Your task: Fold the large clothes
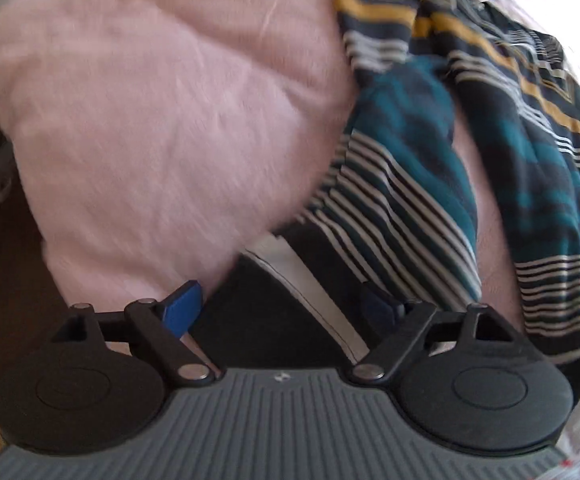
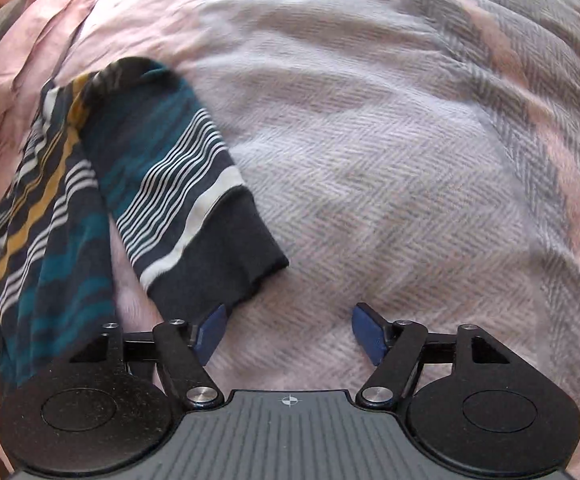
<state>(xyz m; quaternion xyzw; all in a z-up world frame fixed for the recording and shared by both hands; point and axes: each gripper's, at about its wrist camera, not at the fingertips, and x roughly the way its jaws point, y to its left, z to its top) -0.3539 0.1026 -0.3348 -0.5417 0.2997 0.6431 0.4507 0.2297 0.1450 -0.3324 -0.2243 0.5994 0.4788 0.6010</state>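
Note:
A dark striped sweater (image 1: pixel 418 152) with teal, white and yellow bands lies crumpled on a pink bed cover (image 1: pixel 162 112). In the left wrist view its dark hem with a white band runs down between the jaws of my left gripper (image 1: pixel 282 310). Those jaws stand wide apart and do not press the cloth. In the right wrist view a sleeve (image 2: pixel 170 176) of the sweater ends in a dark cuff (image 2: pixel 218 256). My right gripper (image 2: pixel 288 332) is open just below and right of that cuff. Its left pad (image 2: pixel 210 332) sits by the cuff's end, and only blanket lies between the jaws.
A pink and grey herringbone blanket (image 2: pixel 410 160) covers the bed to the right of the sleeve. The bed's edge and dark floor (image 1: pixel 6 272) show at the left of the left wrist view. Bright light falls on the far upper right there.

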